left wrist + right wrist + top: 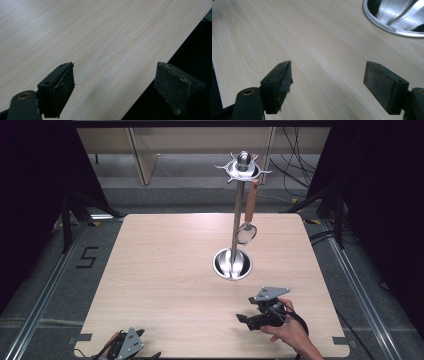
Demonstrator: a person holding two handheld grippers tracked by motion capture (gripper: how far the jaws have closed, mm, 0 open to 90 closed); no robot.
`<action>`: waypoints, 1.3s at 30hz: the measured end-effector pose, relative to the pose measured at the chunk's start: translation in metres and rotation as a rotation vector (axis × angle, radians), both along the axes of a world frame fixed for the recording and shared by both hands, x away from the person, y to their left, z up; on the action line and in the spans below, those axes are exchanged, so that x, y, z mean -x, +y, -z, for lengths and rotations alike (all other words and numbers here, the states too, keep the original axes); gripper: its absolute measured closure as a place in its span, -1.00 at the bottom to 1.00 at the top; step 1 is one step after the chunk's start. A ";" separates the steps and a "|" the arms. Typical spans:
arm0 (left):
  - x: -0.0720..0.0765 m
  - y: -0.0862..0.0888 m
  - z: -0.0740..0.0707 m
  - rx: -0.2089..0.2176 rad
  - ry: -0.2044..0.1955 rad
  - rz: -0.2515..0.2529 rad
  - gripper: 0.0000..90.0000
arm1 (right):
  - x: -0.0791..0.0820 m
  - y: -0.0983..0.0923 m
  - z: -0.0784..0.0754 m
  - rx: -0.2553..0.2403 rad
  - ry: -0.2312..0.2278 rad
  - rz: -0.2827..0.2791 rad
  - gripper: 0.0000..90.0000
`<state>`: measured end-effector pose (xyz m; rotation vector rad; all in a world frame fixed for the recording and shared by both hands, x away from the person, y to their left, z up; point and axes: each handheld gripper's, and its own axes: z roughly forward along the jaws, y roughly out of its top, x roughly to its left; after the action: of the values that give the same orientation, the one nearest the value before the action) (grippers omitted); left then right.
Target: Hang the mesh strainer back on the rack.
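Near the bench's right front corner the right gripper (246,319) lies low over the wood in the person's hand (290,332), fingers (277,86) spread wide, nothing between them. At the front left corner the left gripper (150,355) rests by the edge, fingers (57,93) also spread and empty; its view looks along bare bench (100,45) to the edge.

Rack (235,220) stands right of bench centre, toward the far edge: steel pole rising from a round dish base (232,264), hook ring on top. Spoon (248,217) with a wooden handle hangs from a hook on the ring's right side, bowl down, just beside the pole and clear of the base. Base rim shows at the top right of the right gripper view (387,22), near the fingers but apart.

Step, judged: hanging looks done, with the spoon on its hook and both grippers empty and well away from it; the right one seems parked after release.

Next, judged: little left; if more work follows, the right gripper must lift clear of the base before reaching, so as not to bump the pole and swing the spoon off.
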<state>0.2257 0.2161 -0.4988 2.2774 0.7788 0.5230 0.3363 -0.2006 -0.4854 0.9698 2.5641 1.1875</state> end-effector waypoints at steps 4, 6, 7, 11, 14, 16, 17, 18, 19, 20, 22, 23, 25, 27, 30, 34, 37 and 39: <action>0.000 0.000 0.000 0.003 0.001 0.002 -0.65 | 0.003 -0.002 0.002 -0.001 -0.003 0.017 -0.54; 0.000 0.000 0.000 -0.001 -0.001 0.001 -0.65 | 0.006 -0.003 0.002 0.003 0.006 0.014 -0.56; 0.000 0.000 0.000 -0.001 -0.001 0.000 -0.65 | 0.007 -0.004 0.003 -0.003 0.005 0.014 -0.56; 0.000 0.000 0.000 -0.002 -0.001 0.001 -0.65 | 0.012 -0.005 0.003 0.011 0.008 0.009 -0.56; 0.000 0.000 0.000 -0.002 -0.001 0.000 -0.65 | 0.016 -0.005 0.004 0.013 0.003 0.005 -0.56; 0.000 0.000 0.000 -0.004 0.000 0.001 -0.65 | 0.018 -0.006 0.004 0.010 -0.008 0.005 -0.56; 0.000 0.000 0.000 -0.001 0.003 -0.001 -0.65 | 0.018 -0.006 0.004 0.016 -0.013 -0.003 -0.56; 0.000 0.000 0.000 -0.003 0.001 0.000 -0.65 | 0.020 -0.006 0.004 0.013 -0.011 0.006 -0.56; 0.000 0.000 0.000 -0.003 0.002 0.000 -0.65 | 0.021 -0.006 0.004 0.019 -0.004 0.006 -0.56; 0.000 0.000 0.000 -0.002 0.001 -0.001 -0.65 | 0.021 -0.006 0.004 0.017 -0.019 0.000 -0.56; 0.000 0.000 0.000 -0.004 -0.001 0.000 -0.65 | 0.022 -0.007 0.004 0.017 -0.009 -0.005 -0.55; 0.000 0.000 0.000 -0.004 -0.001 0.001 -0.65 | 0.022 -0.007 0.004 0.019 -0.008 -0.012 -0.55; 0.000 0.000 0.000 -0.003 -0.001 0.000 -0.65 | 0.024 -0.006 0.005 0.016 -0.012 -0.009 -0.55; 0.000 0.000 0.000 -0.001 0.000 -0.002 -0.65 | 0.025 -0.006 0.005 0.026 -0.009 -0.011 -0.55; 0.000 0.000 0.001 0.004 -0.007 0.000 -0.65 | 0.025 -0.005 0.007 0.034 -0.012 -0.015 -0.54; 0.000 0.000 0.000 0.000 -0.001 0.000 -0.65 | 0.024 -0.006 0.007 0.036 -0.007 -0.023 -0.54; 0.000 0.000 0.001 0.003 -0.006 0.000 -0.65 | 0.024 -0.005 0.008 0.038 -0.005 -0.025 -0.54; 0.001 -0.001 0.002 0.019 0.007 -0.013 -0.65 | 0.024 -0.005 0.008 0.041 -0.011 -0.022 -0.54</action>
<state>0.2252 0.2149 -0.5006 2.2592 0.7997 0.5115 0.3123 -0.2058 -0.4932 0.9269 2.5867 1.1369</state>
